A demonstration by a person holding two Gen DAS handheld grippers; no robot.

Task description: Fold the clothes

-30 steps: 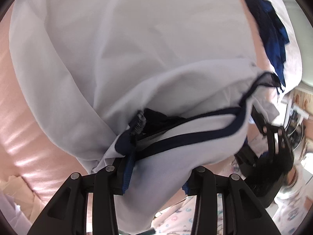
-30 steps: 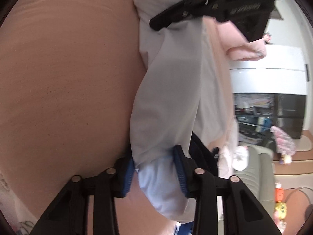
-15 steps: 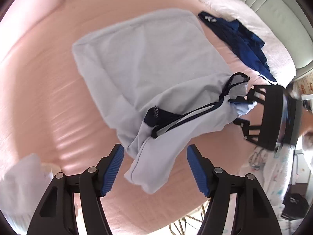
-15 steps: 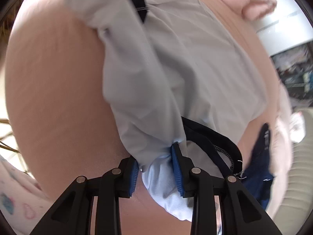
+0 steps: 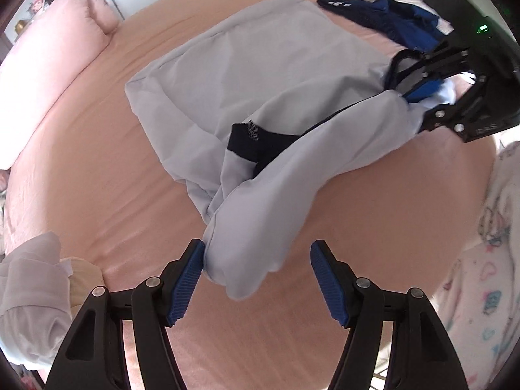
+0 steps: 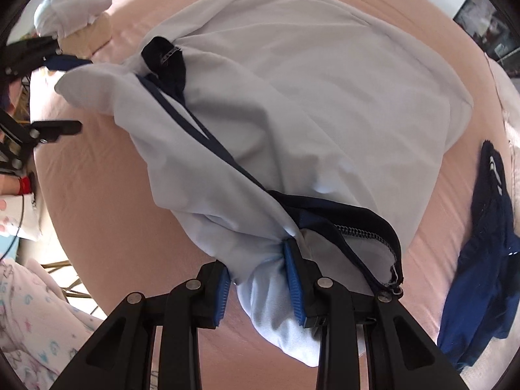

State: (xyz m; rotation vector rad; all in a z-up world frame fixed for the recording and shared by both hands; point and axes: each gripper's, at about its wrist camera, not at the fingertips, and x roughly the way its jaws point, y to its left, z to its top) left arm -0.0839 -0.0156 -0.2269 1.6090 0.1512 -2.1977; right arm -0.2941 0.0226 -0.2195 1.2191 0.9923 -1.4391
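A pale blue-white jacket [image 5: 260, 74] with a dark navy zip edge [image 6: 227, 159] lies spread and rumpled on the pink bed [image 5: 81, 149]. My left gripper [image 5: 257, 247] stands open above the near end of the jacket. That loose end lies between the jaws and brushes the left pad [image 5: 185, 279]. My right gripper [image 6: 256, 260] is shut on a bunched corner of the jacket [image 6: 276, 104] beside the zip, lifting it a little. In the left wrist view the right gripper [image 5: 419, 94] sits at the far right. In the right wrist view the left gripper [image 6: 70, 97] is at the left edge.
A dark blue garment [image 5: 390, 19] lies at the far side of the bed [image 6: 487, 227]. A crumpled white and cream pile [image 5: 29, 292] sits at the bed's near-left corner. A pink pillow [image 5: 55, 42] lies at the far left. A person's patterned clothing [image 5: 487, 260] shows at the right.
My left gripper let go of the jacket, opened wide and drew back and up. The jacket dropped and spread over the bed. The right gripper kept its hold and tilted downward.
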